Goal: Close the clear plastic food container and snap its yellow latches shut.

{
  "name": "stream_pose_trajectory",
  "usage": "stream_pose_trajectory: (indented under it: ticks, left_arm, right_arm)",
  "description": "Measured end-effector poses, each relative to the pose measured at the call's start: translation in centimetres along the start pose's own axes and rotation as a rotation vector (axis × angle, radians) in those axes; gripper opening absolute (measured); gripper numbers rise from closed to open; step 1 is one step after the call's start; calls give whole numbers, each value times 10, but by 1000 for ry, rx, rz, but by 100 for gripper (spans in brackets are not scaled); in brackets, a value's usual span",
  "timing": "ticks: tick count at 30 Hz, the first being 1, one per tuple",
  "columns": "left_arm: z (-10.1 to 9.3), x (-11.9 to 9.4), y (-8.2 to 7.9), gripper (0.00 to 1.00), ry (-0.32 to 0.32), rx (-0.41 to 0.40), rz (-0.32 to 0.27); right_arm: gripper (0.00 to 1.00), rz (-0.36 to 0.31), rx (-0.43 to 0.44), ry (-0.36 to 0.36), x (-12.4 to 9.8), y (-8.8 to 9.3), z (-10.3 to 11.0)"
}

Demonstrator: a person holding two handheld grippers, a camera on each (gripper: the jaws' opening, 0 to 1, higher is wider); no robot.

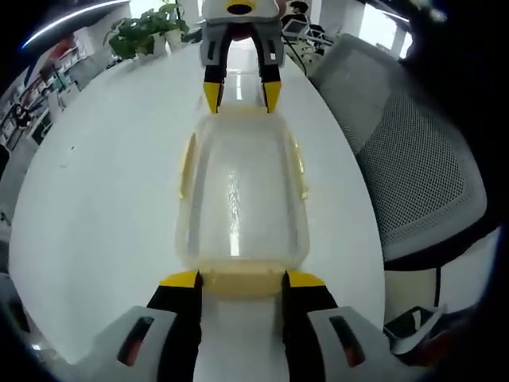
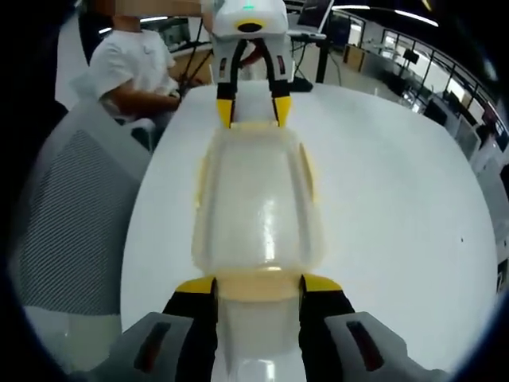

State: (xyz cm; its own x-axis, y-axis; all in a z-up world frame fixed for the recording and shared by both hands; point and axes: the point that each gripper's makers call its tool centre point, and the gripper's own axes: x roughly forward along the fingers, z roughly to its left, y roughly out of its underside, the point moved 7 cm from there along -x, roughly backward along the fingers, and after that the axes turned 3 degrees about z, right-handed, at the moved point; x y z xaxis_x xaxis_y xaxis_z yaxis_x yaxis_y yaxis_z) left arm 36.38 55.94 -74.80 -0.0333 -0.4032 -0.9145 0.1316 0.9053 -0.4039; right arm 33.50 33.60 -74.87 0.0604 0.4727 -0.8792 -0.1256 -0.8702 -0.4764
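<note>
Both tools, left tool and right tool, jaws apart, straddle end latches of container; uneven push could slide it across counter.

No readable text, labels, numbers — none legible

I see bright, even overhead light in both views. The white counter is nearly blown out, and a glare streak runs along the clear container. Ceiling strip lights show up top. Shadows are faint. Fisheye bending grows toward the edges, where the picture softens.
</note>
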Motion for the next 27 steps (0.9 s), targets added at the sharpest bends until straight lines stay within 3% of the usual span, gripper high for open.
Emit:
stream_pose_trajectory:
  ticks: [27]
  left_arm:
    - [12,-18,-17,38,-9,-21,-20]
  right_arm:
    - [38,-2,-19,-15,-28,-5,-17]
